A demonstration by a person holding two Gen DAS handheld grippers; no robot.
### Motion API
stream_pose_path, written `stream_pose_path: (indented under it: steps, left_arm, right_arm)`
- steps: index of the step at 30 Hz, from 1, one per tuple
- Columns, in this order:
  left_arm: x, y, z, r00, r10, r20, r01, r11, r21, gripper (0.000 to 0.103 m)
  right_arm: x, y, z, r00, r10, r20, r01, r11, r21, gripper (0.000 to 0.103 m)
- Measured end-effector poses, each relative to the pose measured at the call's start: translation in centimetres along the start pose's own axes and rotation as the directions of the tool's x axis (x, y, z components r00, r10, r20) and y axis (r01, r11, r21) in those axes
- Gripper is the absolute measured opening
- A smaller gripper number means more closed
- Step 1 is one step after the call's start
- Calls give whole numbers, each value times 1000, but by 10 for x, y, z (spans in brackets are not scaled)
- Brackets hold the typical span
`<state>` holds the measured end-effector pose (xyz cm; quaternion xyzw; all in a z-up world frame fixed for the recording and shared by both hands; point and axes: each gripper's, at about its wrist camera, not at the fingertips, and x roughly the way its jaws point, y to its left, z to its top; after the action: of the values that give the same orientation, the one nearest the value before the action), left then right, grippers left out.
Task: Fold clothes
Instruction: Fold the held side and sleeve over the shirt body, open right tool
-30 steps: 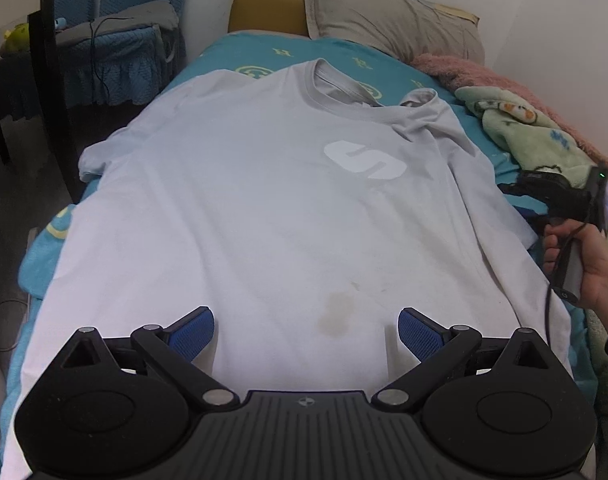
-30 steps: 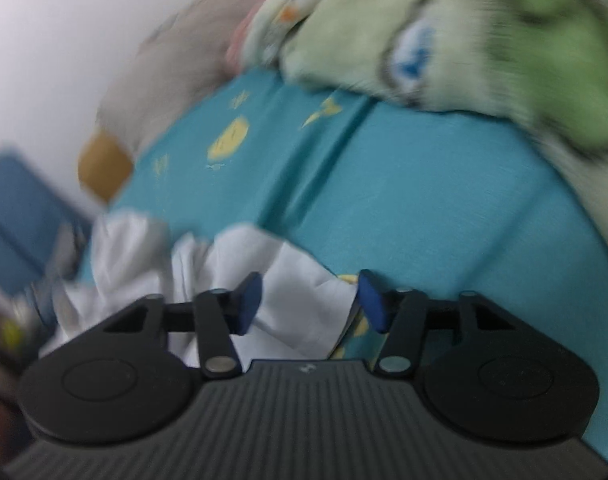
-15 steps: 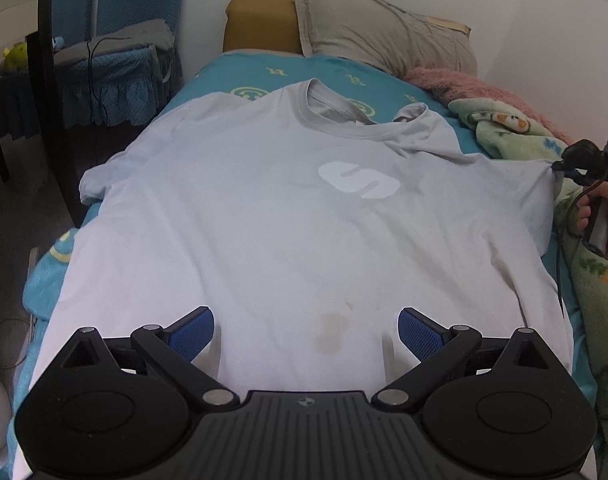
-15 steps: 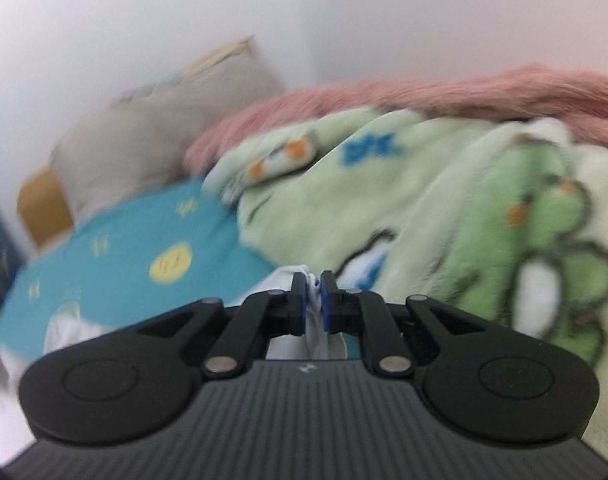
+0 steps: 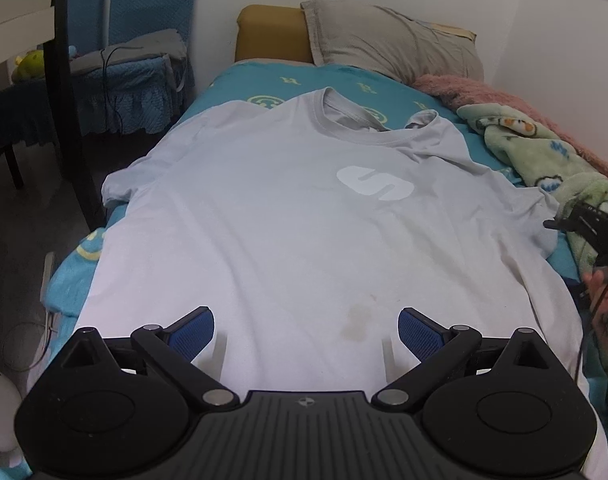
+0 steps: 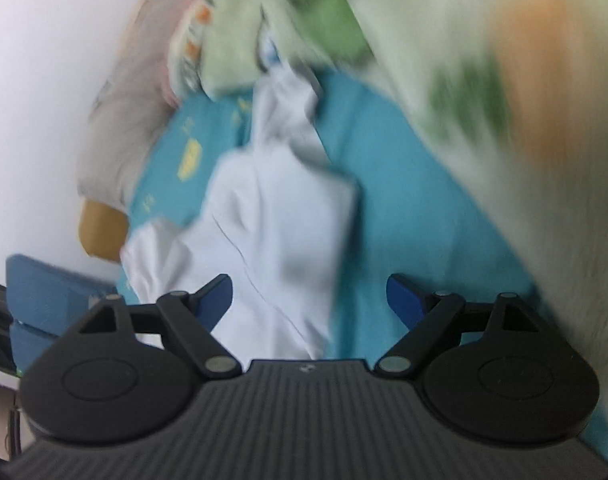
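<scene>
T-shirt [image 5: 288, 216] lies face up and spread flat along the bed [image 5: 240, 76], collar toward the pillow [image 5: 392, 44], hem toward me. Pale grey, white logo on the chest, a brownish stain low on the front. Both sleeves are out to the sides: one hangs toward the bed's edge by the chair [image 5: 116, 60], the other reaches to the green blanket [image 5: 544, 160] and is a little rumpled at the shoulder.

Left tongs [image 5: 306, 330] hover low over the hem end, blue pads wide apart, nothing between them.

Right tongs [image 6: 309, 300] also gape wide and hold nothing. Their own camera is badly blurred; it shows the sleeve's white cloth lying on the teal sheet ahead of the tips. From the left camera the right tool sits just off the sleeve end, near the blanket, a hand [image 5: 602, 300] on its grip.

Progress, as I judge it: no fold shows anywhere in the shirt. Body is a single open layer, sleeves not turned in, hem not brought up. So the whole folding is still outstanding as things lie: sleeves or sides inward, then lengthwise halving. The shirt looks laid out ready for that, bar the creases near the collar and the right shoulder.

No other garments in view that I can tell; whether more clothes wait elsewhere is not shown.
</scene>
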<state>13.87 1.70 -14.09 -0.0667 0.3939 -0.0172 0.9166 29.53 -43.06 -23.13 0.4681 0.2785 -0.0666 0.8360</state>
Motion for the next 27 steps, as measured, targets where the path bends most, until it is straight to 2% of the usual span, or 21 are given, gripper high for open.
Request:
stream_pose_path:
  steps: [5, 11, 17, 18, 19, 20, 22, 23, 24, 27]
  left_arm:
    - [5, 6, 1, 1000, 14, -9, -14, 1000, -20, 100]
    - [16, 4, 0, 999, 9, -34, -10, 1000, -23, 100]
    - [22, -6, 8, 1000, -8, -19, 8, 1000, -22, 100]
    - [23, -7, 8, 1000, -11, -20, 10, 1000, -19, 100]
    - [25, -9, 8, 1000, -12, -23, 12, 1000, -15, 100]
    - [27, -10, 8, 1000, -12, -27, 12, 1000, -9, 100]
    - [30, -12, 8, 999, -12, -39, 12, 1000, -6, 100]
    - [30, -11, 8, 999, -17, -43, 16, 1000, -13, 100]
    - [31, -10, 9, 999, -22, -47, 21, 1000, -19, 100]
    - [28, -7, 12, 999, -14, -40, 13, 1000, -26, 100]
  right_arm:
    - [7, -19, -26, 997, 52, -51, -48, 995, 88, 87]
    - [27, -13, -15, 991, 113, 76, -118, 991, 69, 86]
    - [47, -8, -5, 964, 173, 200, -185, 982, 41, 85]
    - [50, -6, -2, 962, 170, 213, -181, 983, 32, 85]
    - [56, 0, 2, 968, 137, 209, -144, 989, 16, 84]
    - [61, 6, 7, 973, 104, 205, -106, 994, -1, 78]
    - [72, 18, 14, 987, 6, 162, 4, 998, -56, 50]
    - [75, 24, 18, 990, -44, 136, 56, 995, -88, 20]
    - [75, 30, 22, 990, -63, 126, 77, 991, -110, 11]
    - [52, 52, 36, 980, -62, 192, 106, 968, -229, 9]
